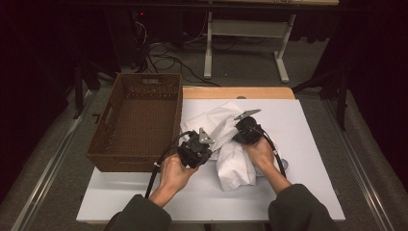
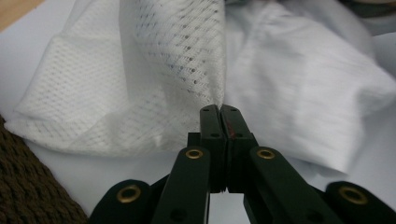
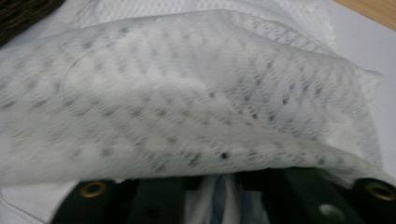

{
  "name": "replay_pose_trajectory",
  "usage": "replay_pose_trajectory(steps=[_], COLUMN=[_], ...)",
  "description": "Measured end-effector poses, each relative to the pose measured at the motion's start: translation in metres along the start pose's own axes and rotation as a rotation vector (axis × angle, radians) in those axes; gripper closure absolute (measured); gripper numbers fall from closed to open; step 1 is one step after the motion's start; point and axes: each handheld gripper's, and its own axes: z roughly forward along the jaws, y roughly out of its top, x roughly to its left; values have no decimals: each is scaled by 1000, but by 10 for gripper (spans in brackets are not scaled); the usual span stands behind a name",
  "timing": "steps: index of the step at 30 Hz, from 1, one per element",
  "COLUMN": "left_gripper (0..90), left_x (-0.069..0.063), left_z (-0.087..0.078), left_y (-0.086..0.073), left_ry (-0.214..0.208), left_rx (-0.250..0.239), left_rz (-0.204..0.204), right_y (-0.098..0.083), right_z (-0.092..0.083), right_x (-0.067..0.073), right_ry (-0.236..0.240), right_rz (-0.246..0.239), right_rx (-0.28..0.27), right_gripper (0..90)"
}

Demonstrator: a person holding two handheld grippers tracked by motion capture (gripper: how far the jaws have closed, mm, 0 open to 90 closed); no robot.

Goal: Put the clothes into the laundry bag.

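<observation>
My two sleeved forearms come in nearest, each hand around a gripper above the white counter (image 1: 308, 144). My left gripper (image 1: 204, 144) has its fingers (image 2: 211, 122) pressed flat together, and a fold of the white mesh garment (image 1: 231, 159) is pinched right at their tips, rising straight up from them. The perforated mesh spreads away to one side of these fingers and a smoother, ribbed part of the same garment lies on the other side. My right gripper (image 1: 240, 131) sits just beside the left one, pushed into the cloth; a loose flap of mesh drapes over its fingers and hides their tips, with cloth bunched down between them, so I cannot tell whether they are pinching it or standing apart. The garment lies crumpled on the counter directly under and ahead of both sets of fingers. The brown woven basket (image 1: 139, 122) stands just outside my left fingers, touching the cloth's edge
</observation>
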Motion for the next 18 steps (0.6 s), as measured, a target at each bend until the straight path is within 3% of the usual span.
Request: replay_pose_trajectory(steps=[7,9,11,13,15,17,18], left_gripper=[885,885,885,887,889,890,890], left_x=[4,3,1,-1,-3,-4,-4], left_z=[16,16,12,9,6,5,5], left_y=[-4,-3,-2,0,1,1,1], left_ry=[20,20,18,16,12,9,9], left_rx=[30,13,-8,-22,-25,-18,-17], left_rz=[-24,-25,-23,-14,-3,11,15], right_y=[-10,-13,-15,-15,-12,-7,-4], right_z=[-36,-41,-36,-28,-16,-10,-8], right_x=[15,19,23,25,28,30,30], right_ry=[73,97,107,115,114,85,82], right_rz=[-60,-95,-134,-137,-157,-181,-171], right_rx=[-18,0,53,83,111,112,84], right_gripper=[456,406,395,481,681,835,865])
